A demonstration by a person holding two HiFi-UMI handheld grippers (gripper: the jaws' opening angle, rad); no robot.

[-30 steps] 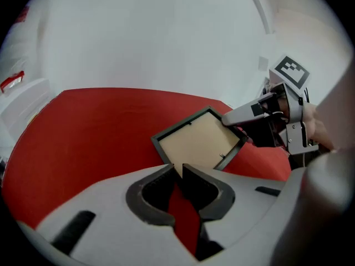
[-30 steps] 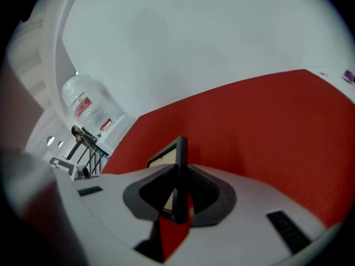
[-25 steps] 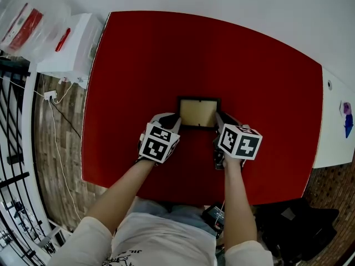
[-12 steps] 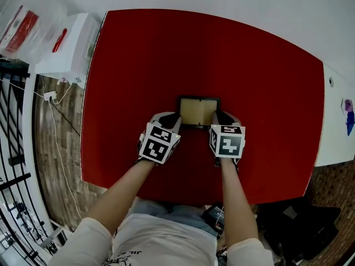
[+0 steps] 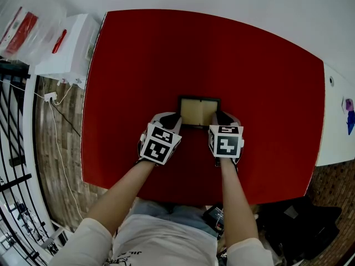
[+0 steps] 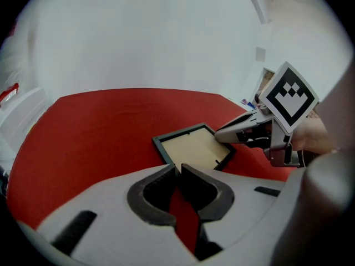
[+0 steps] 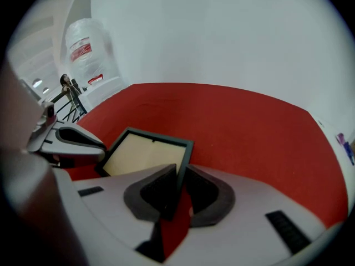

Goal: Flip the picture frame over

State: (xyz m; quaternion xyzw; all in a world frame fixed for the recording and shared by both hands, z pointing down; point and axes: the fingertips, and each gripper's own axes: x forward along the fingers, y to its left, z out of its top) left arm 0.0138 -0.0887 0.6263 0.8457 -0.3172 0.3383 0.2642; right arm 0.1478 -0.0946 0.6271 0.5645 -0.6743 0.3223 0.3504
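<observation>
Fingertips (image 5: 170, 117) of L gripper (image 5: 173, 119) sit at lower-left corner of picture frame (image 5: 198, 111); R gripper (image 5: 221, 118) is at its lower-right corner.

Head view: frame lies mid-pic on red tablecloth (image 5: 166, 54), tan panel up. One gripper per near corner, prob. so both can lift the near edge evenly & tip the frame over, away from the person. Marker cubes (image 5: 160, 143) hide most of the jaw tips here.

L gripper view: jaws nearly together, clamped on the frame's near edge at the corner. Only a thin slit w/ red cloth shows behind the tips. R gripper comes in from right of pic, its tip at the far corner.

R gripper view: jaws have just been closing. Frame's side rail runs between them & the pads look pressed on it. Can't tell if the frame is off the cloth yet.

Around: white box (image 5: 69, 43) & clear plastic bag (image 5: 25, 21) upper left of head view, black bag (image 5: 294, 226) lower right, all well apart from the frame. Nothing lies in the flip path. Likeliest snag, I'd guess: the 2 grippers crowding each other as the frame turns.
</observation>
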